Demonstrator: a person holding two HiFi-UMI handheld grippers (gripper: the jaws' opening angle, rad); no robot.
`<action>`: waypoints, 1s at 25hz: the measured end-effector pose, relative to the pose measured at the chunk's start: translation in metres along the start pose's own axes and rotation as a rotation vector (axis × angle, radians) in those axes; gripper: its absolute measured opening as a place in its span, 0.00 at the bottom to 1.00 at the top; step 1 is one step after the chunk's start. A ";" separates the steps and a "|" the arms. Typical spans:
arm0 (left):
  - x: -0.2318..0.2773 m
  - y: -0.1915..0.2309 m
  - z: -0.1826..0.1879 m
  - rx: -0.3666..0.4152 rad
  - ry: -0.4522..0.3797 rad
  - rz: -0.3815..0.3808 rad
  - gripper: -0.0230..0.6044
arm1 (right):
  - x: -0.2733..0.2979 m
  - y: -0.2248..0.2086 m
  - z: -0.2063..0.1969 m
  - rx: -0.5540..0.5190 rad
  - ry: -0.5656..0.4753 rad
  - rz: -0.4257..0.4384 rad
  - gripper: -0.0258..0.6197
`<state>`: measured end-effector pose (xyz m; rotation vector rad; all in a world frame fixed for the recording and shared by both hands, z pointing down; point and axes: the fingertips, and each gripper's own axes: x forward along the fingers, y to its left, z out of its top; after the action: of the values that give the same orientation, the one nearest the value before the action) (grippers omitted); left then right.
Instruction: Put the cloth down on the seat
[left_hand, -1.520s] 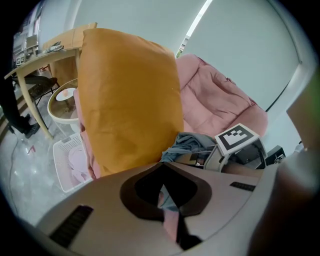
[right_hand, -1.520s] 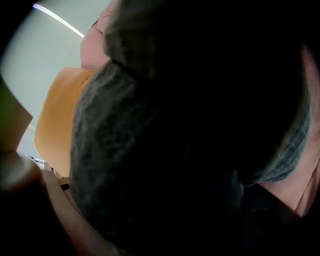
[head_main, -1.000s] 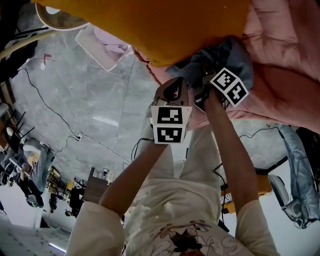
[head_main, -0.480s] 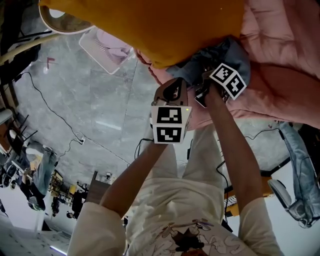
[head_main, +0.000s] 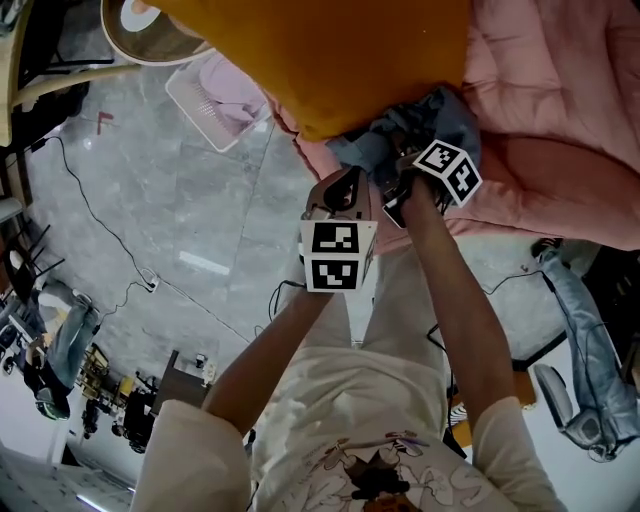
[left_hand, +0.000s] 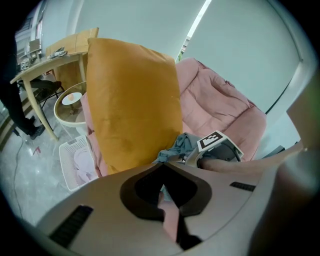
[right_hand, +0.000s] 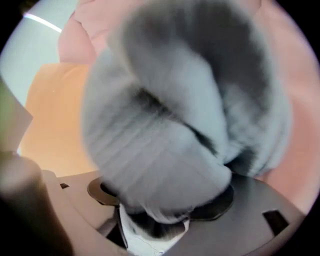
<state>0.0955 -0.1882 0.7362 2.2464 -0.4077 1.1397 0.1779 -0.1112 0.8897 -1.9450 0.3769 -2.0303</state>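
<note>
**Release of the cloth at the seat.** The right gripper (right_hand: 159, 220) points steeply down. Its jaws stand spread wide and have just been opening. The cloth (right_hand: 170, 115), a grey-blue bunch, fills the space between and directly ahead of them. It is loose there, not pinched, and appears to rest on the pink seat (head_main: 560, 120) beneath the jaws. The orange cushion (head_main: 320, 50) stands just beyond the jaws, to their left.

The left gripper (left_hand: 163, 195) hangs beside the right one, clear of the cloth, with its jaws closed together on nothing.

Judged from its folds, the cloth is light, soft and limp. It will slump where it is dropped and may catch on a pad. Should it need re-gripping, a thick fold on top of the bunch offers a surer hold than a thin edge.
</note>
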 end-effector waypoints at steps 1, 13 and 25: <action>-0.004 -0.005 0.001 -0.002 -0.003 0.000 0.04 | -0.007 -0.001 -0.001 -0.001 0.002 -0.003 0.61; -0.054 -0.026 0.022 -0.004 -0.057 0.035 0.04 | -0.085 0.000 -0.019 -0.109 0.079 0.039 0.61; -0.103 -0.045 0.038 -0.038 -0.123 0.084 0.04 | -0.180 0.023 -0.026 -0.350 0.114 0.131 0.55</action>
<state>0.0818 -0.1755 0.6190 2.2919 -0.5737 1.0296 0.1592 -0.0619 0.7136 -1.9329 0.9165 -2.1056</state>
